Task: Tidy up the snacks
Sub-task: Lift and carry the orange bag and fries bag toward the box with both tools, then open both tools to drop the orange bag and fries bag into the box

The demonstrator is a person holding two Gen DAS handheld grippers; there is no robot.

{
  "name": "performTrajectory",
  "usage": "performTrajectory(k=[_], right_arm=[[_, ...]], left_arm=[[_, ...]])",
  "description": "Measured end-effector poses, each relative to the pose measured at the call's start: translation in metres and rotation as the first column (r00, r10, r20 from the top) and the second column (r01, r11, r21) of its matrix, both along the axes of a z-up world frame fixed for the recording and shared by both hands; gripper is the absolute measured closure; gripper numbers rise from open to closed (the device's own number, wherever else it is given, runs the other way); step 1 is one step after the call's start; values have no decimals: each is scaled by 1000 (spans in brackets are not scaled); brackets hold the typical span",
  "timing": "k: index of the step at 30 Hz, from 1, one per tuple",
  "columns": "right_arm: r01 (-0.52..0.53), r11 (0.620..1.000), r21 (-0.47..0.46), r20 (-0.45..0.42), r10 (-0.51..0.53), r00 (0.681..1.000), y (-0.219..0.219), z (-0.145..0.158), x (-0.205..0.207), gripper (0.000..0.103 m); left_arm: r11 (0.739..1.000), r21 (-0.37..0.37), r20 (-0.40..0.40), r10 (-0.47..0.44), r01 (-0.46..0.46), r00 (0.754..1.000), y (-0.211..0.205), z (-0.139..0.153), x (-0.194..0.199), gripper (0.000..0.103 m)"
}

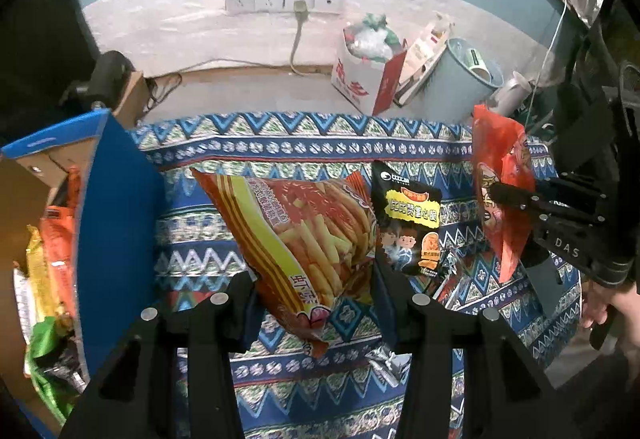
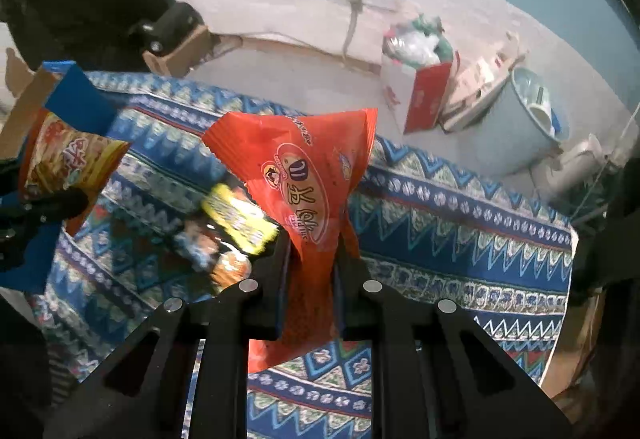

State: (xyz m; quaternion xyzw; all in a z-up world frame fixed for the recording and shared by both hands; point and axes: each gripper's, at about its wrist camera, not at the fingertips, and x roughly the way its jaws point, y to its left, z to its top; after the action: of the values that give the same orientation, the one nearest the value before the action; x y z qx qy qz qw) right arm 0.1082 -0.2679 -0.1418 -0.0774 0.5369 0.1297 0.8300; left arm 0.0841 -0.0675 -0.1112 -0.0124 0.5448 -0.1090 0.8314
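Risk: the fries bag (image 1: 304,247) sits between the left gripper (image 1: 314,287) fingers by one lower corner only, so it may swing or slip before reaching the blue box (image 1: 116,207) on the left, snagging its flap; I cannot tell if those fingers truly pinch it. Right gripper (image 2: 310,267) is clenched on the orange bag (image 2: 304,175), held upright above the cloth (image 2: 460,231). The black packet (image 1: 408,223) lies on the cloth between them

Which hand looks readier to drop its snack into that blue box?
Probably the left gripper: its fries bag hangs right beside the blue box. The right gripper, holding the orange bag, is farther away.
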Motion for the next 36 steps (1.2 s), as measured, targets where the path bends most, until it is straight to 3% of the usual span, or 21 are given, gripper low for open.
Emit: performTrajectory(k=[13, 22, 36], right_arm=[[-118, 992, 51, 101, 113, 988, 59, 57, -22, 87], [-211, 972, 103, 143, 196, 970, 114, 88, -30, 87], [-337, 933, 127, 161, 316, 935, 206, 101, -24, 87]], left_arm=[[999, 17, 141, 43, -46, 989, 42, 52, -33, 56], [995, 38, 197, 78, -87, 977, 74, 73, -52, 56], [979, 22, 224, 190, -200, 956, 141, 80, -66, 56]])
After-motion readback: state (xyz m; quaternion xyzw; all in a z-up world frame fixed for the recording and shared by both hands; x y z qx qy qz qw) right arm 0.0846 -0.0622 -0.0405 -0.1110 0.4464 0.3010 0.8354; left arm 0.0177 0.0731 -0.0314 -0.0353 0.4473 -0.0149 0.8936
